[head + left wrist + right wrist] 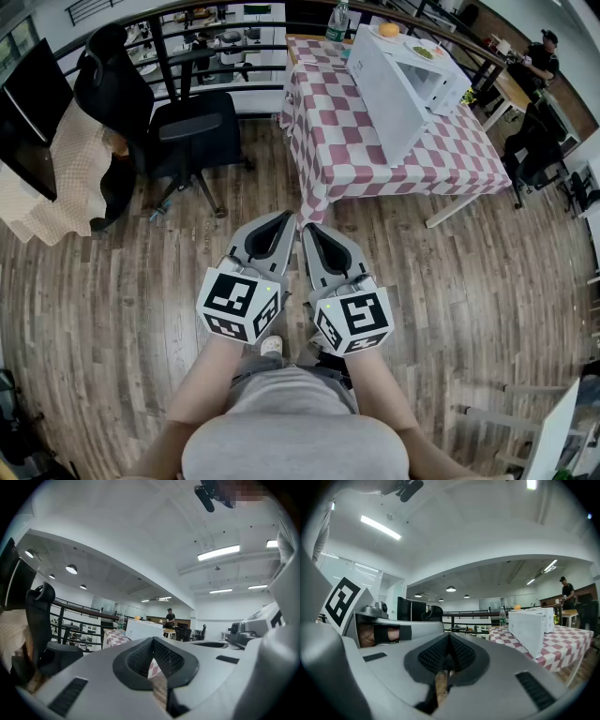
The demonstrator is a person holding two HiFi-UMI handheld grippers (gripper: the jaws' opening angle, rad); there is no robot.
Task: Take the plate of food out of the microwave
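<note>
Two grippers are being held level, side by side and nearly touching, low in front of the person over the wood floor. Left gripper: jaws are sitting fully closed, tips meeting, nothing between them. The left gripper view is showing only floor and tablecloth through the slot below the pads. Right gripper: same, jaws pressing together on nothing.

Both are pointing toward the table, which is wearing a red-and-white checked cloth and standing well apart from them. White microwave is sitting on that table, its inside not showing from here. A round orange thing is resting on its roof. A plate with something green is showing by the roof's far edge. Can't tell whether it's lying on the microwave or behind it.

Clear bottle is standing at the table's far end. Black office chair is standing left of the table, by the railing. Another person is standing beyond the table.
</note>
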